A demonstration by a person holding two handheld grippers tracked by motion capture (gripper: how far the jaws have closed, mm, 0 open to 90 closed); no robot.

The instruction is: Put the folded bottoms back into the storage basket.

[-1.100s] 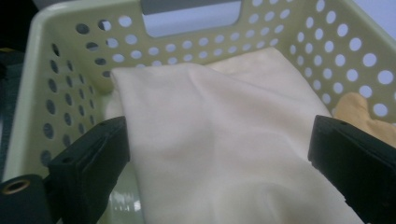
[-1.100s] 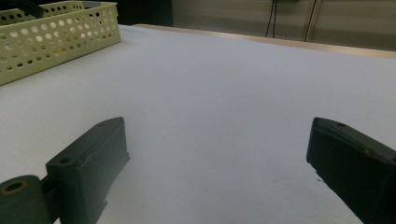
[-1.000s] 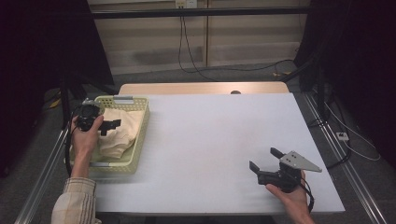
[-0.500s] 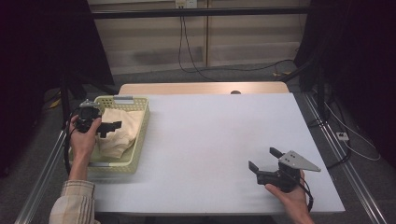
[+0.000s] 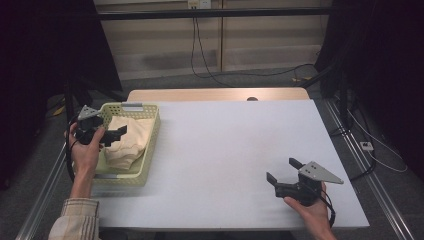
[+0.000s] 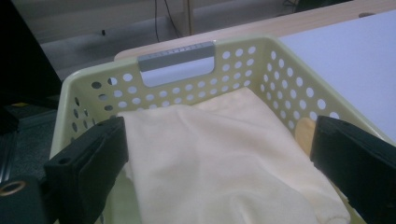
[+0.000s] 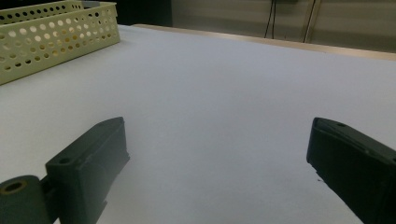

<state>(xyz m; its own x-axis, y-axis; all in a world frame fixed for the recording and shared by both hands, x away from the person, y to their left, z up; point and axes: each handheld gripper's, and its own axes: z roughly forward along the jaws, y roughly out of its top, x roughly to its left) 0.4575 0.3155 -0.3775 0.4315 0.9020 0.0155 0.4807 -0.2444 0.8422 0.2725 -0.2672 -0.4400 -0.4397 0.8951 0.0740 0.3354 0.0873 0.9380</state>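
Observation:
A pale yellow perforated basket stands at the table's left edge with a folded cream cloth inside. My left gripper hovers open over the basket's left side, its jaws pointing across the cloth. In the left gripper view the cloth lies between and beyond the wide-apart jaws of that gripper, below the basket's grey-handled far wall. My right gripper is open low over the bare white table near the front right. The same gripper holds nothing in the right gripper view.
The white table top stretches between the two grippers, with a wooden strip along its far edge. The basket sits far off to the left in the right gripper view. Cables hang down the wall behind the table.

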